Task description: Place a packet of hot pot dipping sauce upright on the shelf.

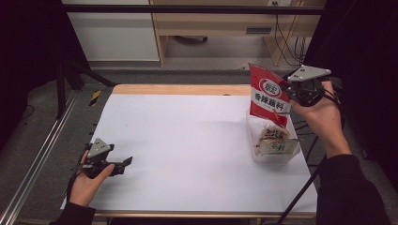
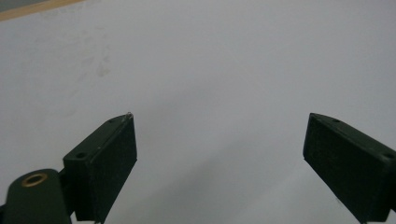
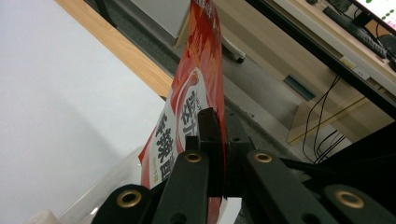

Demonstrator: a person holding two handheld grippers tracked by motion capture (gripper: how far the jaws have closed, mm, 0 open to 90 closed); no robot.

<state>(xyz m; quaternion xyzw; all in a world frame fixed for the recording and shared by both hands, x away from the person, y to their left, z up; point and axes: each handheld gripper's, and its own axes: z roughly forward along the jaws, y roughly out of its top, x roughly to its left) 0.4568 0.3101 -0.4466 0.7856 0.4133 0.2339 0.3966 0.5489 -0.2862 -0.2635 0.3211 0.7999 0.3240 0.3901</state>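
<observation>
A flat red packet point(image 1: 270, 95) with white lettering hangs upright over the right side of the table, its lower end over a clear plastic box point(image 1: 274, 144). My right gripper point(image 1: 294, 90) is shut on the packet's right edge; in the right gripper view the two jaws pinch the red packet point(image 3: 196, 100) between them. The box holds pale packets with printed labels. My left gripper point(image 1: 126, 161) rests low at the table's front left, far from the packet. Its jaws stand wide apart with only white table between them, as the left gripper point(image 2: 219, 158) view confirms.
The white table point(image 1: 187, 140) has a wooden back edge point(image 1: 183, 89). Beyond it stand a pale wooden desk point(image 1: 211, 23) and hanging cables point(image 1: 286, 42). A metal rail point(image 1: 37, 154) runs along the left side.
</observation>
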